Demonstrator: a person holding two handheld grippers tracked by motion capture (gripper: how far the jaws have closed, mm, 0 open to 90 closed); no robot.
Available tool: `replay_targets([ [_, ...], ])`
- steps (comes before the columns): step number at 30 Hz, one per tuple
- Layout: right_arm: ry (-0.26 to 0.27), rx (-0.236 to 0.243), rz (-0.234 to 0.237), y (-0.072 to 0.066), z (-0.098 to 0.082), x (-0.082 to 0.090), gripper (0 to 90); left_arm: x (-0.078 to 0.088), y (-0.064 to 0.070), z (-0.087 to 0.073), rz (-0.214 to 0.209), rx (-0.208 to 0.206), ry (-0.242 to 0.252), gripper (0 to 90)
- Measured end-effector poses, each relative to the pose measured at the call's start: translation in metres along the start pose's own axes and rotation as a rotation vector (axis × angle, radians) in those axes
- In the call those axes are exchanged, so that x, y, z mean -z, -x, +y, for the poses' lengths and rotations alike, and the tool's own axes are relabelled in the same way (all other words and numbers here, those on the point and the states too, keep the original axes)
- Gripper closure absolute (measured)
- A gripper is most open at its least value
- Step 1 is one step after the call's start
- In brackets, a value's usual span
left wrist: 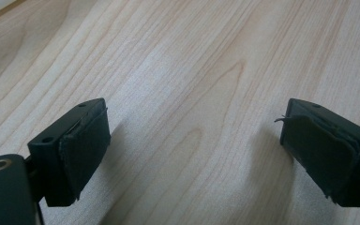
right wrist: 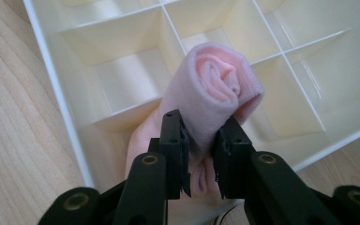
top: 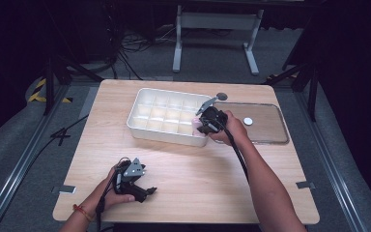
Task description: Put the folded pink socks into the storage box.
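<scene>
A rolled pink cloth (right wrist: 215,89) is pinched between the black jaws of my right gripper (right wrist: 200,154), which is shut on it. The roll hangs over the near right corner compartments of the white divided box (right wrist: 122,75). From above, my right gripper (top: 206,122) sits at the box's (top: 166,116) right end, and a bit of the pink cloth (top: 196,126) shows beneath it. My left gripper (top: 145,192) rests low on the table near the front left, held by a hand. Its jaws stand wide open over bare wood (left wrist: 192,93), with nothing between the pads (left wrist: 86,150).
A clear flat lid (top: 261,123) lies to the right of the box, with a small white round disc (top: 248,121) on it. The wooden table (top: 188,169) has free room across its front half. Metal frame legs and cables stand on the floor behind.
</scene>
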State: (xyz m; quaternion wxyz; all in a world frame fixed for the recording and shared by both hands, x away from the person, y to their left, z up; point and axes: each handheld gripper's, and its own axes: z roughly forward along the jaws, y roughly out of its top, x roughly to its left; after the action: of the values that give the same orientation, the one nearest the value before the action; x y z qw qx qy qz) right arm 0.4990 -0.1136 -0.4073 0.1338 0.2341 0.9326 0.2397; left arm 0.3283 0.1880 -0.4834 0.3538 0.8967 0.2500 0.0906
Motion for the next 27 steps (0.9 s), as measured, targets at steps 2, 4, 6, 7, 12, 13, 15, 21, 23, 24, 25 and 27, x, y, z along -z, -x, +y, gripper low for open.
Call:
replay_targets([
  [2,-0.012,-0.002,0.009,0.001,0.001,-0.001,75.6,0.0,0.0,0.0,-0.001,0.0,0.0,8.8],
  [4,-0.027,-0.009,0.019,0.002,0.002,-0.002,75.9,0.0,0.0,0.0,0.0,0.001,0.003,8.8],
  [6,-0.042,-0.001,0.022,0.001,0.003,-0.003,76.0,0.0,0.0,0.0,0.0,0.001,0.003,8.9],
  [7,-0.054,0.007,0.021,0.001,0.004,-0.003,76.2,0.0,0.0,0.0,0.0,0.001,0.003,8.8],
  [12,-0.099,0.023,0.025,0.001,0.009,-0.005,76.7,0.0,0.0,0.0,0.0,0.0,0.002,8.8],
  [13,-0.099,0.023,0.025,0.001,0.009,-0.005,76.7,0.0,0.0,0.0,0.001,0.001,0.001,8.8],
  [15,-0.107,0.017,0.03,0.002,0.01,-0.006,77.0,0.0,0.0,0.0,0.0,0.0,0.002,8.8],
  [21,-0.156,0.024,0.049,0.003,0.009,-0.012,79.3,0.0,0.0,0.0,0.0,0.0,0.002,8.8],
  [23,-0.158,0.02,0.044,0.004,0.01,-0.013,79.3,0.0,0.0,0.0,0.0,-0.001,0.001,8.9],
  [24,-0.161,0.019,0.041,0.004,0.011,-0.014,79.4,0.0,0.0,0.0,0.0,0.002,0.004,8.9],
  [25,-0.166,0.019,0.039,0.004,0.011,-0.014,79.4,0.0,0.0,0.0,-0.001,0.002,0.004,8.9],
  [27,-0.184,0.028,0.035,0.004,0.013,-0.016,79.5,0.0,0.0,0.0,0.0,0.002,0.003,8.8],
])
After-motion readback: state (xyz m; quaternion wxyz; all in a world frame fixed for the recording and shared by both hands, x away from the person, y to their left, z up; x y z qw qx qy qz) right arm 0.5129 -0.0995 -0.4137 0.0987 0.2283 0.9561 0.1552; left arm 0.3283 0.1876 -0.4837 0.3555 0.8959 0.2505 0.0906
